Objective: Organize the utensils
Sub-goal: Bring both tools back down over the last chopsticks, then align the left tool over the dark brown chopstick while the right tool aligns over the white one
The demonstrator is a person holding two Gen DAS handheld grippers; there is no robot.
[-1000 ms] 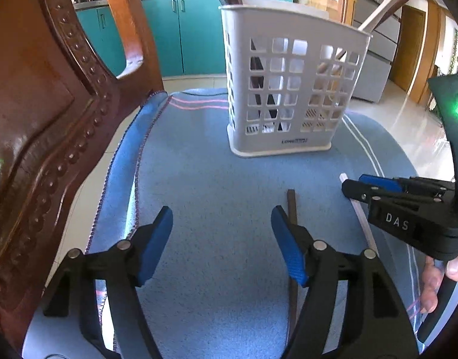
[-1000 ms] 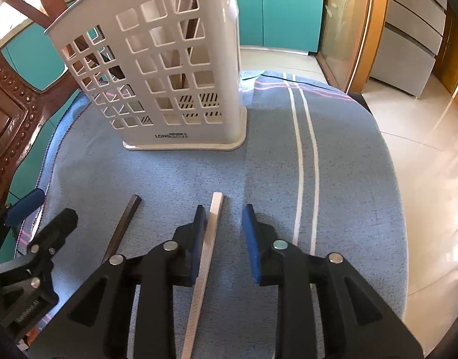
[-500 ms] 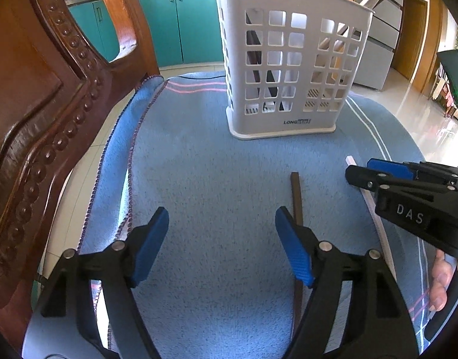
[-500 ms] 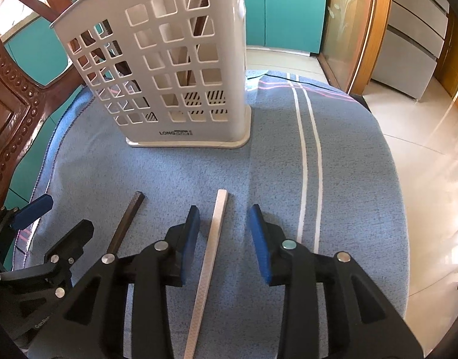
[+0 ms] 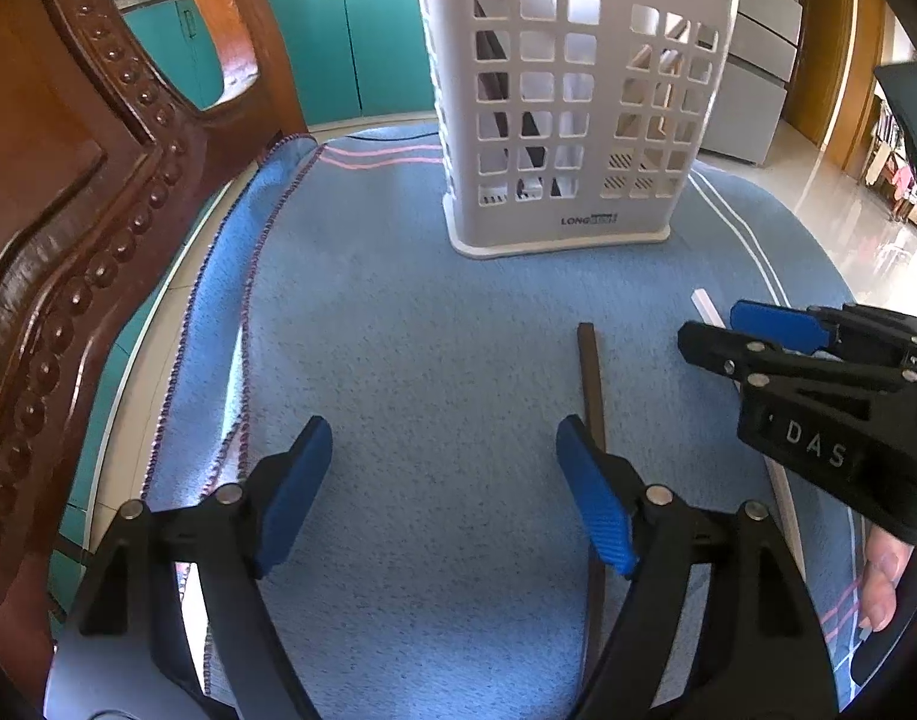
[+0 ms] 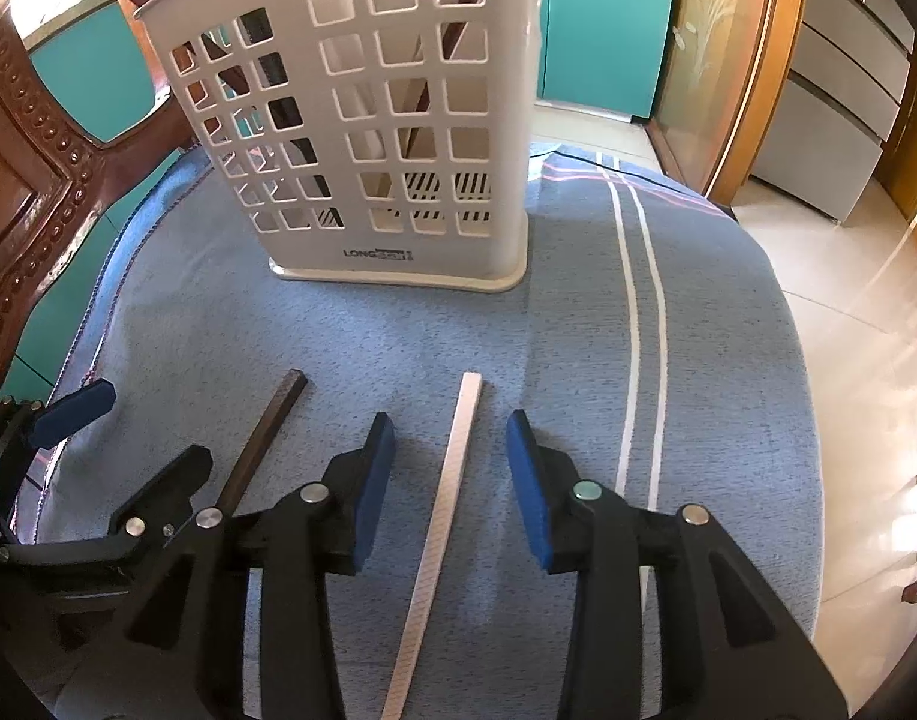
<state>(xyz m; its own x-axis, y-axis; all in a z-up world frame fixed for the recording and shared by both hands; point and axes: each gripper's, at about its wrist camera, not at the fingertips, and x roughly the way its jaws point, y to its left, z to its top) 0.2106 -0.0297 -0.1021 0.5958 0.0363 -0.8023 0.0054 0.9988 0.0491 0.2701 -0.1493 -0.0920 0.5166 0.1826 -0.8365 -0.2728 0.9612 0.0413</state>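
Observation:
A white slotted utensil basket point(image 5: 578, 120) point(image 6: 398, 120) stands at the back of the blue cloth, with several sticks upright in it. A dark chopstick point(image 5: 591, 372) point(image 6: 266, 438) and a white chopstick point(image 5: 705, 305) point(image 6: 458, 468) lie side by side in front of it. My left gripper point(image 5: 446, 468) point(image 6: 128, 438) hovers low with its jaws opening and nothing between them; the dark chopstick runs just under its right finger. My right gripper point(image 6: 449, 423) point(image 5: 713, 324) straddles the white chopstick, its jaws opening and its pads clear of the stick.
The blue cloth point(image 5: 398, 330) covers a rounded table top. A carved wooden chair back point(image 5: 68, 240) rises close on the left. Tiled floor point(image 6: 848, 300) drops away past the right edge. Teal cabinets point(image 5: 350, 30) stand behind. A person's fingers point(image 5: 884, 576) hold the right gripper.
Both pairs of jaws have widened. The right pads have drawn away from the white chopstick, which stays flat on the cloth. The dark chopstick has not moved.

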